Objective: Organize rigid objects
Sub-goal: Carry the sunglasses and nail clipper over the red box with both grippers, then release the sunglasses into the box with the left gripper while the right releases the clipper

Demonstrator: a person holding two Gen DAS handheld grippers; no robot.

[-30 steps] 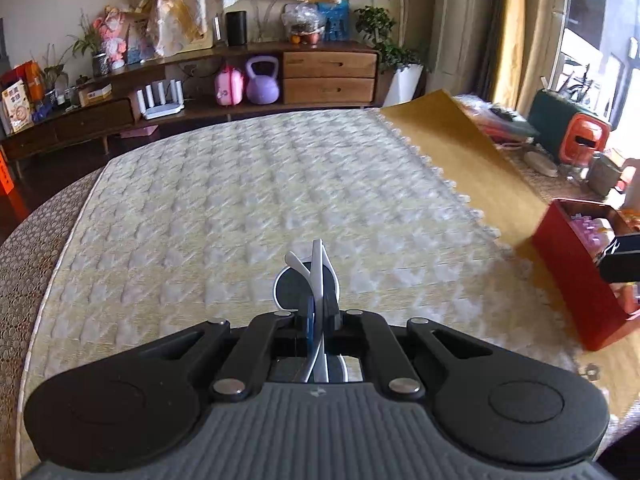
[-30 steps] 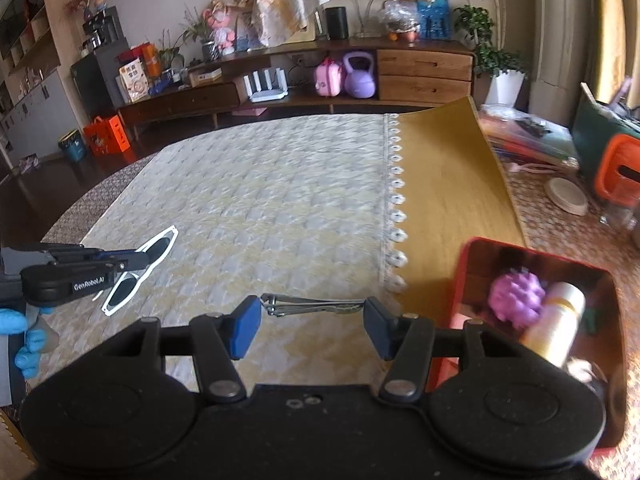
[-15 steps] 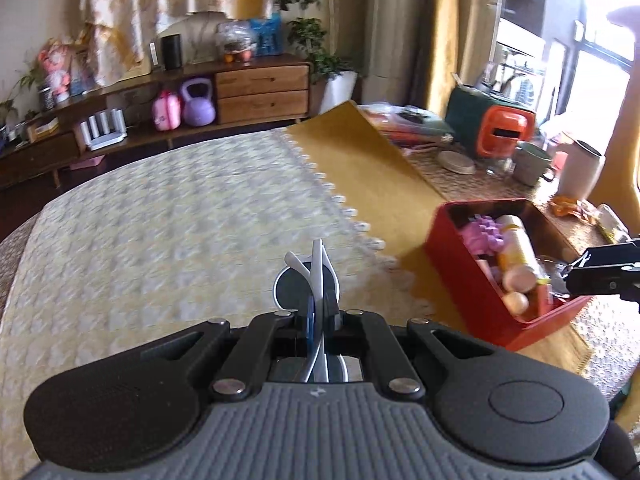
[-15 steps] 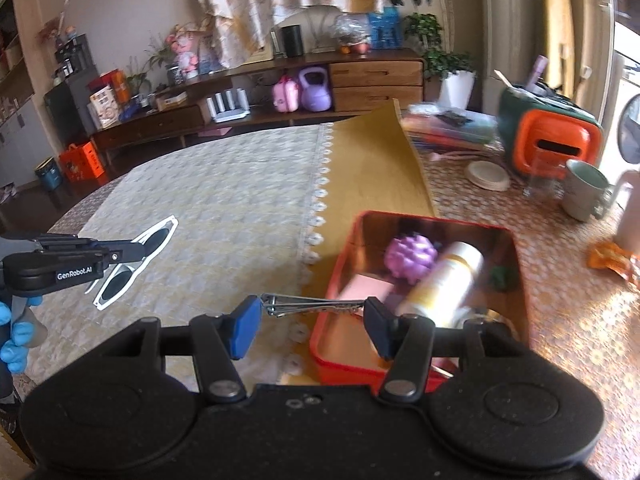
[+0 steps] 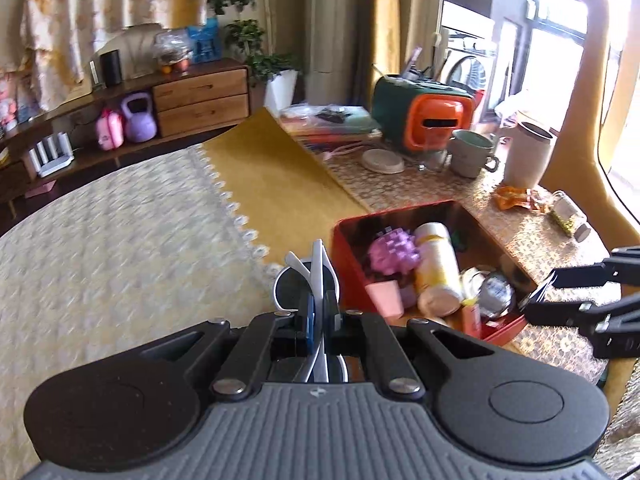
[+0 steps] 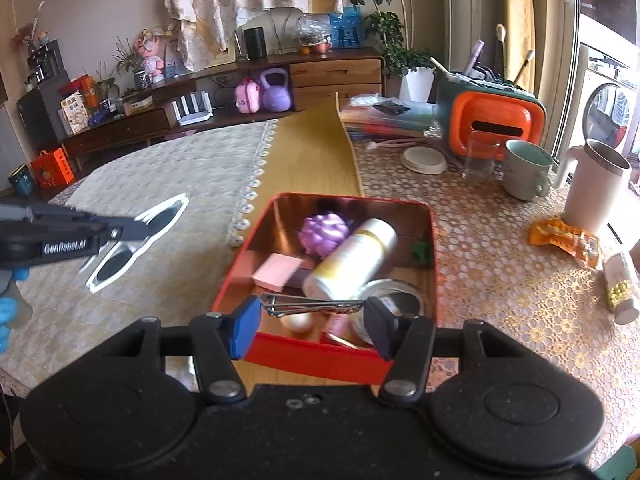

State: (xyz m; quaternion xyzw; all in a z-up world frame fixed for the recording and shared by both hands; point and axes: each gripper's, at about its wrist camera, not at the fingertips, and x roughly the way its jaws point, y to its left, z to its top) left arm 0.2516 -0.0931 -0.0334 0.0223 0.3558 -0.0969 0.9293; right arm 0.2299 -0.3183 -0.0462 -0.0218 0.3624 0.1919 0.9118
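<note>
My left gripper (image 5: 319, 312) is shut on white-framed sunglasses (image 5: 316, 272), held in the air just left of the red tin box (image 5: 352, 264). In the right wrist view the sunglasses (image 6: 136, 240) hang from the left gripper at the left. My right gripper (image 6: 313, 314) is shut on a metal nail clipper (image 6: 312, 304), held crosswise above the near end of the red tin box (image 6: 320, 354). The box holds a purple spiky ball (image 6: 325, 231), a white and yellow bottle (image 6: 352, 256), a pink block (image 6: 276, 271) and other small items.
The box sits on a yellow mat (image 6: 312, 152) beside a cream tablecloth (image 6: 180, 176). Right of it stand a green mug (image 6: 524, 170), a white jug (image 6: 596, 192), an orange and green case (image 6: 488, 120), an orange snack packet (image 6: 564, 238) and a small jar (image 6: 622, 286).
Both grippers have moved right with their loads. The right one now holds the clipper over the box's near end; the left one has brought the sunglasses close to the box's left side.
</note>
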